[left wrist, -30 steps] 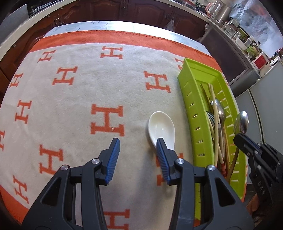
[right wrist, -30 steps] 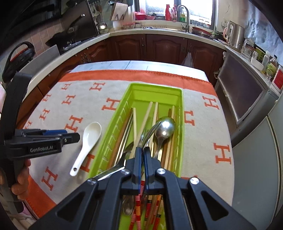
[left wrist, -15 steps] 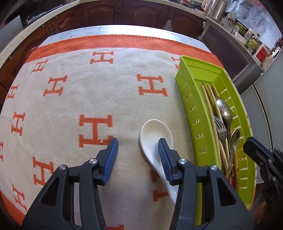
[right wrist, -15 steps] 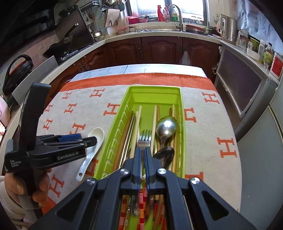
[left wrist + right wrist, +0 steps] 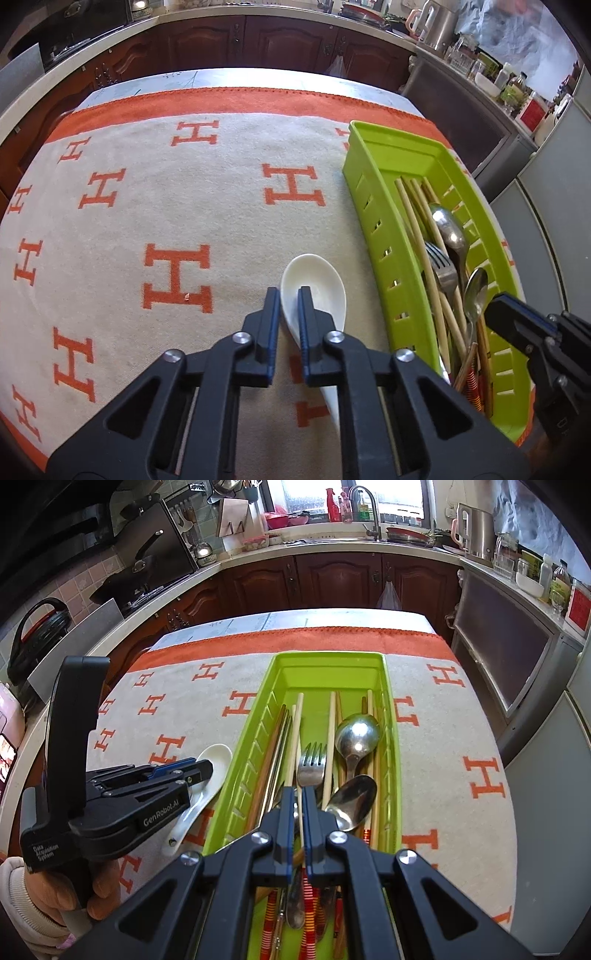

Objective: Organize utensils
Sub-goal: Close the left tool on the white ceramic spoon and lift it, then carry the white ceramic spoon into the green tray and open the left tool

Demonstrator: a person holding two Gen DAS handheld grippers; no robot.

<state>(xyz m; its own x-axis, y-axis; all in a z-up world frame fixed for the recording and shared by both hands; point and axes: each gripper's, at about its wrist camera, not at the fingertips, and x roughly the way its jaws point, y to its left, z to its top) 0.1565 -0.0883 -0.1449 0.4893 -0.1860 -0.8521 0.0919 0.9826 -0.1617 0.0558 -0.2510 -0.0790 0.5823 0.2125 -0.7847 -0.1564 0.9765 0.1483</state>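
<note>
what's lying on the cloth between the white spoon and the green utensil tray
Nothing. In the left wrist view only a bare strip of cloth separates the white spoon from the green tray. The right wrist view agrees.

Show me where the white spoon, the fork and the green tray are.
white spoon (image 5: 325, 284), left wrist view, on the bowl.
fork (image 5: 312, 766), right wrist view, on the head just below the tines.
green tray (image 5: 327, 657), right wrist view, on the far rim.
</note>
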